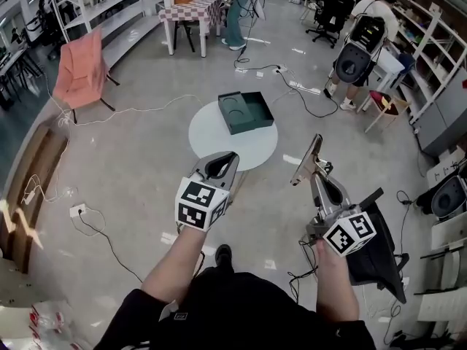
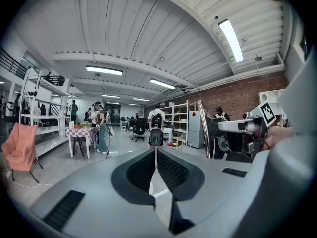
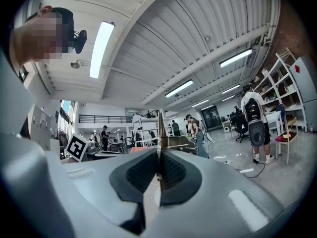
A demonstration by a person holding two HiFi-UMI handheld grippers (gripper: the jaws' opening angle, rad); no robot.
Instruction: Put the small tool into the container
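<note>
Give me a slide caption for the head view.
Right gripper clamps the small tool, left gripper shut and empty, both short of the open green container on the round white table.

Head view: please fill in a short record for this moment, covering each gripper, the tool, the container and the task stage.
left gripper: jaws together, nothing between them, held in the air
right gripper: shut on thin flat metal tool, which sticks out past the jaws
container: dark green open box on round white table
tool versus container: apart, tool off to the box's right
stage: tool held, not yet in the box
</note>
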